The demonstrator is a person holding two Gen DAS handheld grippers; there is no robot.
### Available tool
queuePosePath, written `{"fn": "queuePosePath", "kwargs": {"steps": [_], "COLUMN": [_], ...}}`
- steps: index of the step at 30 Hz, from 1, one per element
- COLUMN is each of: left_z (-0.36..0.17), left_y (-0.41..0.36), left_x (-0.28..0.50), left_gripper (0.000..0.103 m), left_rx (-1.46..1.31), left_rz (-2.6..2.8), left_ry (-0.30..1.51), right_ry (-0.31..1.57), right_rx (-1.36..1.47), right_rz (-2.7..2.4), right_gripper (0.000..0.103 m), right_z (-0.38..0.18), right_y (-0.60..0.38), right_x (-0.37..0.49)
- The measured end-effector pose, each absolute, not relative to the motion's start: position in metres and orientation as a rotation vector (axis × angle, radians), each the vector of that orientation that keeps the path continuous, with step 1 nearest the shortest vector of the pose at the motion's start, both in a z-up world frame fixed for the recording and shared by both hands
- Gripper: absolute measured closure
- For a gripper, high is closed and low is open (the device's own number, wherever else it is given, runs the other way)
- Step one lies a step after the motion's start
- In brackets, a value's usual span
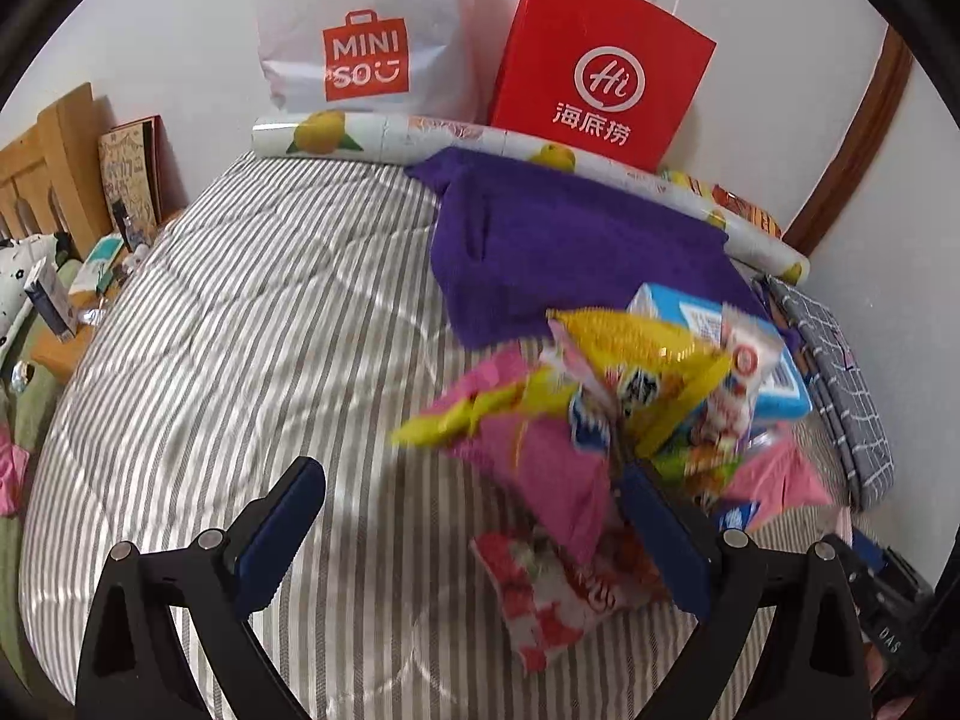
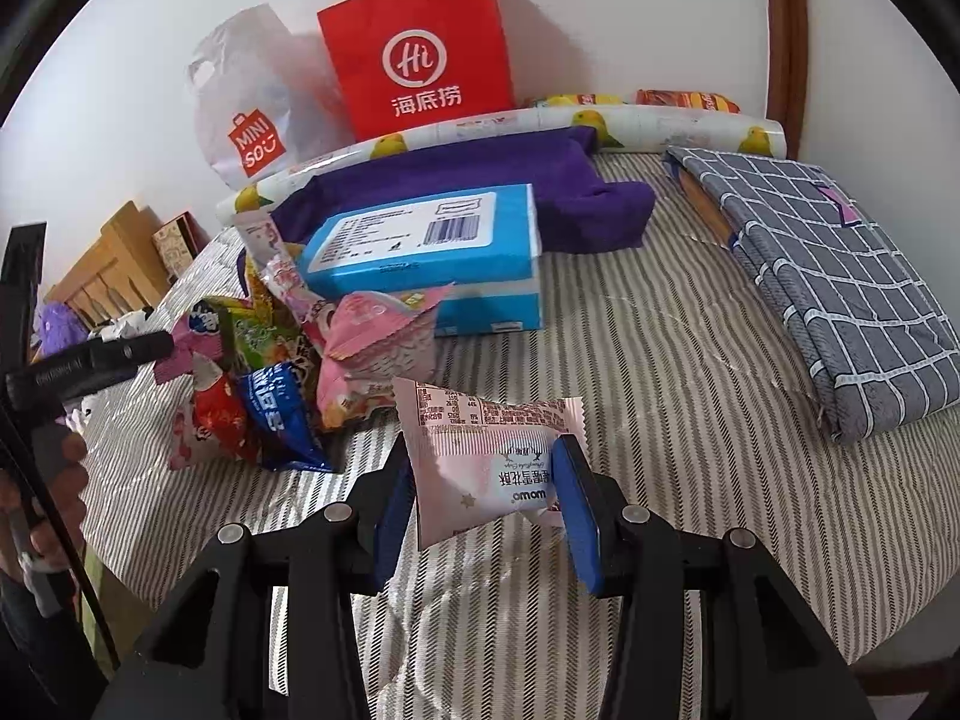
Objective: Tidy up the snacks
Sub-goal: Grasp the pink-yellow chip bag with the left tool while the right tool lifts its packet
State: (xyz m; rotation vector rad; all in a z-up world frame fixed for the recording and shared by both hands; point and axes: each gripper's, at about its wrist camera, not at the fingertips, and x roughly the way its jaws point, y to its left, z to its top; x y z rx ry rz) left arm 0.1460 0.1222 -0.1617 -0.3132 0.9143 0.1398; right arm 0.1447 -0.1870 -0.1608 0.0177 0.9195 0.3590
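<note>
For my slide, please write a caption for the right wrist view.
Right claw grips a pale pink snack packet above the striped bed cover.

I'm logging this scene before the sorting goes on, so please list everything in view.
pink packet: one, pale pink, between the right gripper's pads
snack pile: several packets, mixed colours, on the bed left of the pink packet
blue box: one, blue and white, behind the pile
purple cloth: one, purple, behind the box
red bag: one, red, against the wall
white bag: one, white, left of the red bag
roll: one, white with yellow fruit, along the wall
grey fabric: one, grey checked, folded at right
bed: one, grey-white stripes
left gripper: black, blue pads, open
right gripper: black, blue pads, shut on the packet
</note>
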Motion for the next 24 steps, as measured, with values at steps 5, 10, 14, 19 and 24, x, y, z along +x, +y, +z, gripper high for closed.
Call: {"fn": "queuePosePath", "kwargs": {"steps": [5, 10, 14, 19, 24], "left_z": [-0.165, -0.181, -0.188, -0.187, -0.180], "left_y": [0.121, 0.122, 0.121, 0.123, 0.126], "left_x": [0.171, 0.187, 0.188, 0.179, 0.170], "left_gripper": [0.004, 0.006, 0.018, 0.034, 0.043], "left_rx": [-0.311, -0.336, -0.369, -0.395, -0.396], "left_rz": [0.150, 0.147, 0.107, 0.076, 0.083], "left_ry": [0.928, 0.982, 0.987, 0.966, 0.957], "right_ry": [0.921, 0.934, 0.941, 0.948, 0.939], "right_rx": [0.020, 0.032, 0.038, 0.035, 0.018], "right_rz": [0.342, 0.315, 0.297, 0.297, 0.303], "right_gripper": [0.058, 0.058, 0.058, 0.058, 0.058], "right_z": [-0.161, -0.165, -0.168, -0.173, -0.169], "right_y": [-0.191, -0.201, -0.206, -0.204, -0.198], "right_x": [0.151, 0.158, 0.163, 0.165, 0.160]}}
